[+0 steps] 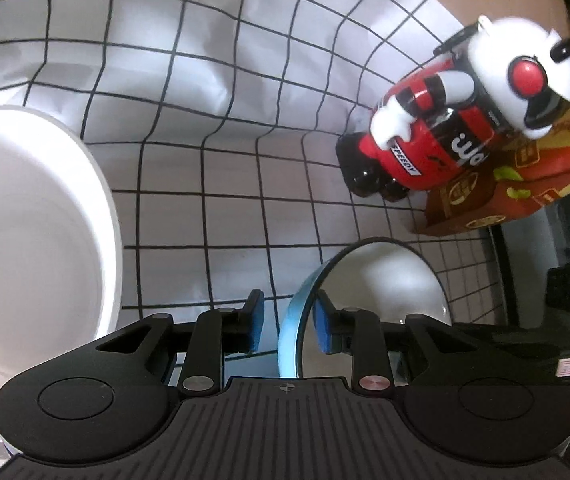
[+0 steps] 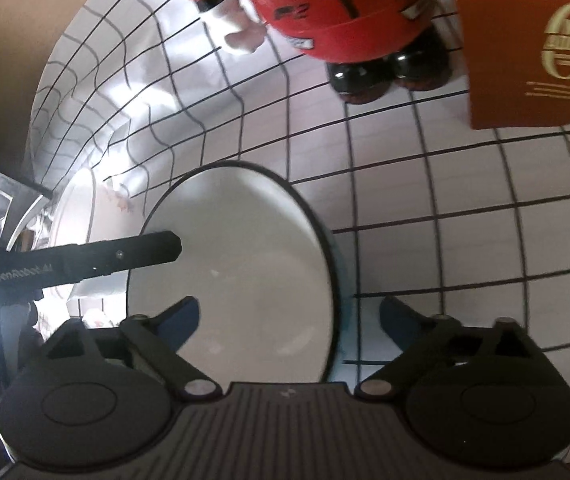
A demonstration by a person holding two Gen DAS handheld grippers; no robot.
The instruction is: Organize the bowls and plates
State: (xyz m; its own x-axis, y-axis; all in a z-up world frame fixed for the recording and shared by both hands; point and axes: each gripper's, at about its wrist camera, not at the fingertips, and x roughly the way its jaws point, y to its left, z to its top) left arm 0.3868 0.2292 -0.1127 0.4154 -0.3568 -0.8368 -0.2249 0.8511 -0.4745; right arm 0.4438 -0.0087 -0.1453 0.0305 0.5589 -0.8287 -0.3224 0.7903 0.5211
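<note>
A bowl (image 1: pixel 385 288), white inside and light blue outside, stands tilted on its side over the checked cloth. My left gripper (image 1: pixel 289 328) is shut on the bowl, one blue pad on each side of its rim wall. In the right wrist view the same bowl (image 2: pixel 237 248) fills the middle, and a black finger of the left gripper (image 2: pixel 125 260) reaches its rim from the left. My right gripper (image 2: pixel 291 316) stands wide open around the bowl's near edge, pads apart from it. A large white bowl (image 1: pixel 25 240) rests at the left, also visible as a white dish (image 2: pixel 77 216).
A red, white and black toy figure (image 1: pixel 445 128) (image 2: pixel 337 12) stands at the back on the checked tablecloth (image 1: pixel 225 140). Beside it stands a brown-red carton (image 1: pixel 525 184) (image 2: pixel 533 48). A dark appliance (image 1: pixel 565 280) borders the right side.
</note>
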